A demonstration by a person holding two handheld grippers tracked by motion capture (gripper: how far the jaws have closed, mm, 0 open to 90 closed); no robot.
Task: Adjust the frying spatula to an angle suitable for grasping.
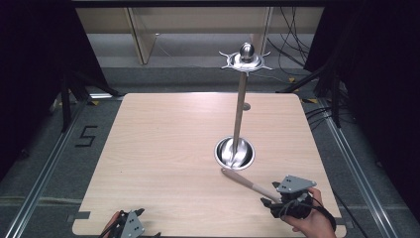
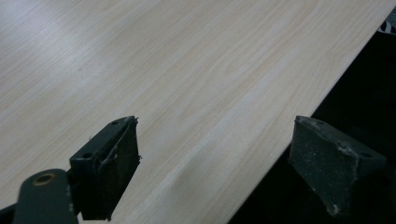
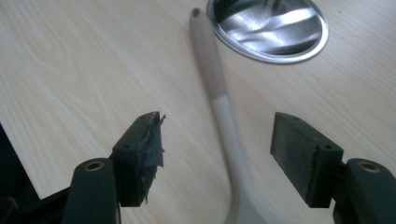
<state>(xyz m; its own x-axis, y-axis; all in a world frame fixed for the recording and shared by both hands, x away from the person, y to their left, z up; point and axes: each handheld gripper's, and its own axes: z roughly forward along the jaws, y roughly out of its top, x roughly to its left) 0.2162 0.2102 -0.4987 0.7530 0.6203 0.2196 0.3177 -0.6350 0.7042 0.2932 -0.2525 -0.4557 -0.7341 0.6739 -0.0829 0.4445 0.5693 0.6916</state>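
Wooden surface [image 1: 163, 163], carrying a utensil stand and one loose utensil. The stand [image 1: 241, 99] is rising from a round steel base dish [image 1: 235, 151] just ahead of the right tongs [image 1: 271, 194]; its pole is ending in a hooked metal crown [image 1: 246, 61] with a ball finial, and no utensil is hanging from the hooks.

The long-handled utensil [image 3: 219, 107], probably a spoon or ladle whose head is hidden, is lying flat on the surface. In the right gripper view its pale shaft is running up between the two pads, which are standing wide apart with neither touching it; the tan grip end, with its hanging hole [image 3: 195, 13], is lying just beside the rim of the base dish, well ahead of the tongs.

The left tongs [image 2: 212, 158] are hovering at the near edge of the surface, far to the left of the right tongs, also spread apart and holding nothing.

Judged step: grasping the utensil, probably for hanging on the crown. To do this well, the right tongs should be lowering until both pads are flanking the shaft squarely, then closing across its narrow width. The tip and its hole should be left free for hooking.
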